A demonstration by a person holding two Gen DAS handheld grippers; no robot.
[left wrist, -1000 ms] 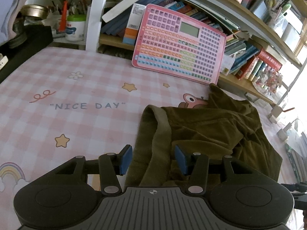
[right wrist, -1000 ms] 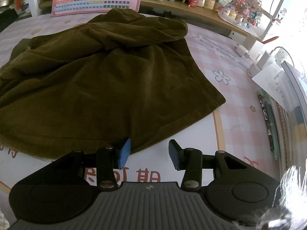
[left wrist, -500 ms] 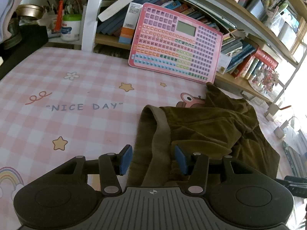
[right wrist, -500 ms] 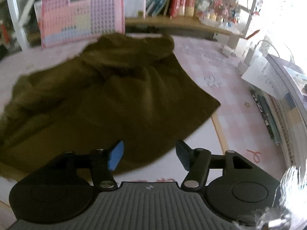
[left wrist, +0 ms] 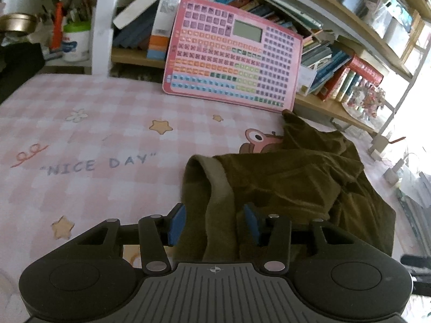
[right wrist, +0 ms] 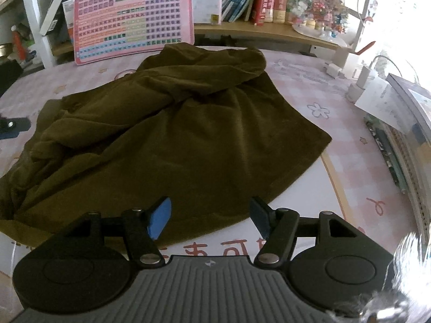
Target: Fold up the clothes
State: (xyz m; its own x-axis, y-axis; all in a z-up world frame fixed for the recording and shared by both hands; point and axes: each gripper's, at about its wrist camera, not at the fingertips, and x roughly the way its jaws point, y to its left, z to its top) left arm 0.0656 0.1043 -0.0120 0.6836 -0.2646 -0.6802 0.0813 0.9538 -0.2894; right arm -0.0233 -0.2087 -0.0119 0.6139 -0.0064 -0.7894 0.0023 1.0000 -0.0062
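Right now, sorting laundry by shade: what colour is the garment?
Dark olive-brown garment, clearest in the right wrist view.

hidden: near edge of the brown cloth behind the right gripper | cut off: cloth's left side

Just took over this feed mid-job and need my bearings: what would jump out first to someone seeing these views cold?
A crumpled olive-brown garment sprawls unfolded across the pink checkered mat, filling most of the right wrist view. Behind it, a pink button-covered learning pad leans against the crowded bookshelf. Both grippers are open: the left gripper straddles the garment's ribbed hem, the right gripper its near edge.
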